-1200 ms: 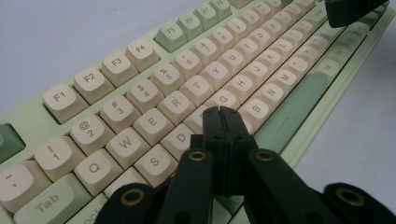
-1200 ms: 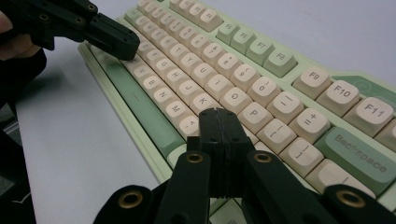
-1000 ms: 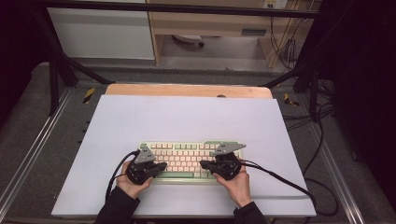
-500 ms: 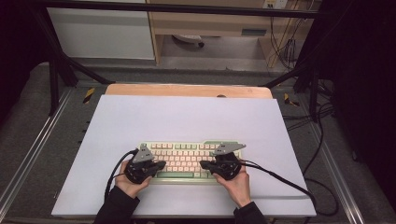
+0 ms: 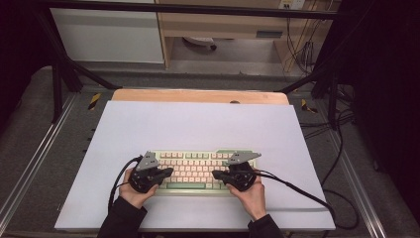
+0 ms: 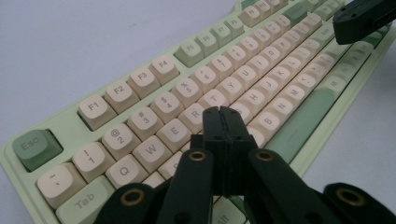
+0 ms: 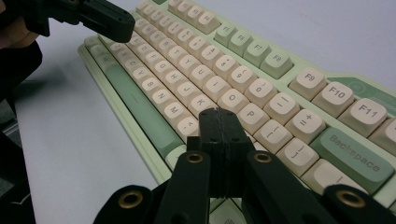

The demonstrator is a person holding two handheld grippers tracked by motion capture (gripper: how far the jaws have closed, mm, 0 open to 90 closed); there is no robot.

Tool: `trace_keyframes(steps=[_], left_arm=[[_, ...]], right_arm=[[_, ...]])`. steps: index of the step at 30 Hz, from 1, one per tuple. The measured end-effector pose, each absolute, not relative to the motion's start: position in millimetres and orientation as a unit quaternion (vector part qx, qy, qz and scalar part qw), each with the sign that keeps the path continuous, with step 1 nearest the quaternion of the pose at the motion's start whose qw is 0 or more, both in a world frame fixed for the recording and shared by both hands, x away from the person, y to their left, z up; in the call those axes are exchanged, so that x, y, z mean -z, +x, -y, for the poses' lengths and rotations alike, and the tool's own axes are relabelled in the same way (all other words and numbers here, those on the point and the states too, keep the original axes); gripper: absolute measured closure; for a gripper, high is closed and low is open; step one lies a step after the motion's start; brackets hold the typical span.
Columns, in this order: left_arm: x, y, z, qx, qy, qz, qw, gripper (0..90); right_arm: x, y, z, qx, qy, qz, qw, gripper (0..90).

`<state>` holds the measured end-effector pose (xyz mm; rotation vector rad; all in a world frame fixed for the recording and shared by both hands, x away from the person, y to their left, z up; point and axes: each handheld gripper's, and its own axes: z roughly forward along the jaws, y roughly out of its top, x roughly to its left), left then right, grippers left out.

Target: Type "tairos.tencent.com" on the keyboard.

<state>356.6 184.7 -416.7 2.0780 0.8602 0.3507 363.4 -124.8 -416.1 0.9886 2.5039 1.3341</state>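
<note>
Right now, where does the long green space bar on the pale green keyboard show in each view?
High view: long green space bar, keyboard's near edge, between the grippers.
Left gripper view: space bar, right of the shut jaws.
Right gripper view: space bar, left of the shut jaws.
Shared landmark: the bottom letter row beside it.

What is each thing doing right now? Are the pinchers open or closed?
Left gripper: shut, empty, tip over the keyboard's left letter keys.
Right gripper: shut, empty, tip over the right letter keys.
Keyboard: lying flat on the table, keys up.
Table: white top, holding the keyboard.
</note>
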Motion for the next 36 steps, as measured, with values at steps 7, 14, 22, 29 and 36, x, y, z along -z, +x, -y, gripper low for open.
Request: trace_keyframes(steps=[7, 14, 22, 29, 36], left_arm=[[417.2, 362.1, -184.8, -0.147, 0.822, -0.355, 0.419, 90.0], [421.0, 369.7, -181.8, -0.157, 0.821, -0.364, 0.412, 90.0], [425.5, 376.3, -181.2, -0.16, 0.818, -0.375, 0.406, 90.0], [428.5, 378.1, -179.6, -0.16, 0.821, -0.374, 0.4, 90.0], [430.0, 378.2, -179.6, -0.161, 0.822, -0.372, 0.4, 90.0]], right_arm=[[416.4, 363.4, 124.4, -0.442, 0.329, -0.831, 0.067, 90.0], [416.7, 363.5, 124.3, -0.441, 0.329, -0.832, 0.066, 90.0], [417.5, 364.0, 124.1, -0.441, 0.328, -0.833, 0.066, 90.0], [417.2, 363.8, 124.1, -0.441, 0.328, -0.833, 0.065, 90.0], [417.5, 363.9, 124.1, -0.441, 0.327, -0.833, 0.066, 90.0]])
